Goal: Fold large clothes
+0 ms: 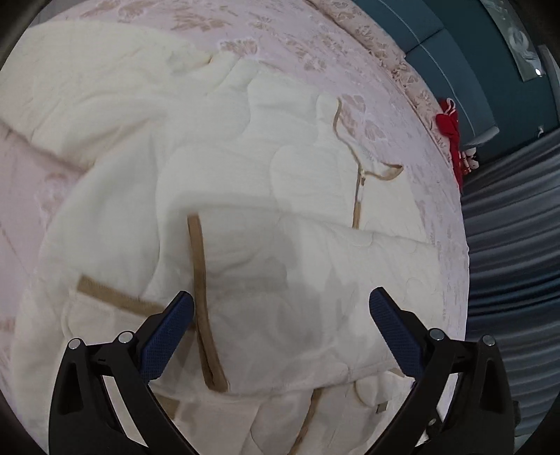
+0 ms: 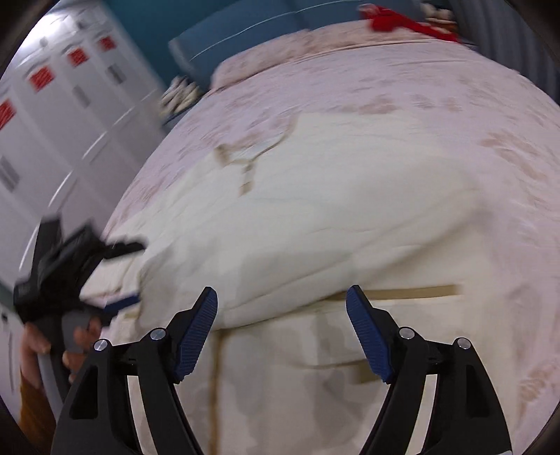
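A large cream quilted garment [image 1: 245, 182] with tan trim lies spread on a pink floral bed; it also shows in the right wrist view [image 2: 332, 210]. One sleeve is folded across the body, its tan cuff [image 1: 199, 294] toward me. My left gripper [image 1: 280, 297] is open and empty just above that folded sleeve. My right gripper [image 2: 281, 294] is open and empty above the folded edge near a tan band [image 2: 413, 292]. The left gripper also shows at the garment's left edge in the blurred right wrist view [image 2: 119, 273], held by a hand.
The pink floral bedspread [image 1: 280, 31] runs past the garment on all sides. A red item [image 1: 449, 126] lies at the bed's far corner, by a teal headboard [image 1: 455, 45]. White wardrobe doors [image 2: 52, 105] stand to the left. Grey curtains [image 1: 514, 245] hang beside the bed.
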